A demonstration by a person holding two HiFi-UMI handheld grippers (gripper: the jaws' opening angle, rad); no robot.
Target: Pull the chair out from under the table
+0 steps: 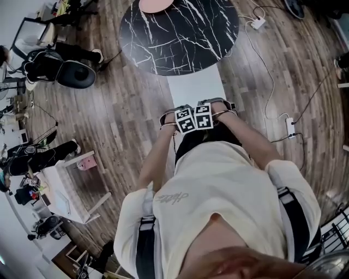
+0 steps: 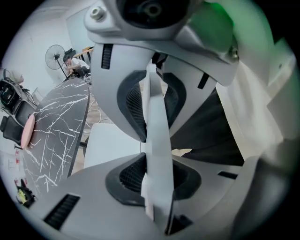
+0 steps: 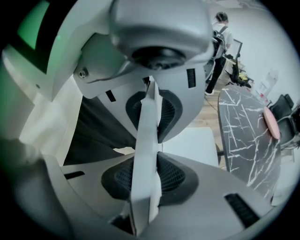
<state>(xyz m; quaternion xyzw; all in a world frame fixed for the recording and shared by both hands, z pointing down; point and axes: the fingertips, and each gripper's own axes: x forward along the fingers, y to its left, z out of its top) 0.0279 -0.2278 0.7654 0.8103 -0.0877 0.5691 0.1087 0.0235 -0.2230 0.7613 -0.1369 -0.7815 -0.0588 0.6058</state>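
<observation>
A white chair stands by the round black marble table [image 1: 180, 38], its seat [image 1: 196, 87] reaching toward the table edge. Both grippers sit side by side at the top edge of its thin white backrest, just in front of the person's body. My left gripper [image 1: 184, 117] is shut on the backrest edge [image 2: 157, 117], dark pads pressed on both faces. My right gripper [image 1: 204, 113] is shut on the same backrest panel [image 3: 146, 136]. The seat [image 2: 110, 143] [image 3: 190, 145] and the table [image 2: 56, 126] [image 3: 248, 136] show beyond the jaws.
A pink plate [image 1: 155, 4] lies on the table. Cables and a power strip [image 1: 290, 126] run over the wood floor at right. A black office chair [image 1: 71, 71] and a low white shelf [image 1: 71, 185] stand at left. A person [image 3: 218, 33] stands far off.
</observation>
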